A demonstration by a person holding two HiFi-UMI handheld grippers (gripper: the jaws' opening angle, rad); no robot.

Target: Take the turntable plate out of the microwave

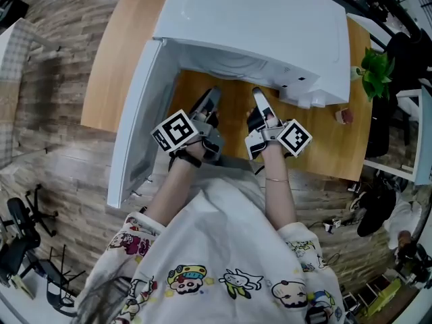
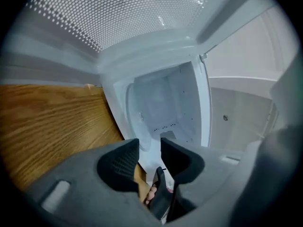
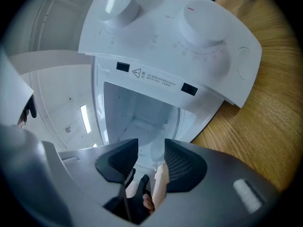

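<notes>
A white microwave (image 1: 270, 25) stands on a wooden table (image 1: 324, 147) with its door (image 1: 138, 120) swung open to the left. Both grippers point into the opening, rolled onto their sides. My left gripper (image 1: 212, 96) (image 2: 149, 148) is open, and so is my right gripper (image 1: 258, 96) (image 3: 151, 148); neither has anything pressed between its pads. The clear glass turntable plate (image 2: 134, 112) (image 3: 168, 126) lies on the cavity floor, and its curved rim shows just beyond both sets of tips. From the head view the plate is hidden under the microwave's top.
The control panel with two knobs (image 3: 199, 25) is on the microwave's right. The perforated inner face of the door (image 2: 123, 18) hangs close by the left gripper. A potted plant (image 1: 376, 69) and a small object (image 1: 345, 115) sit at the table's right end.
</notes>
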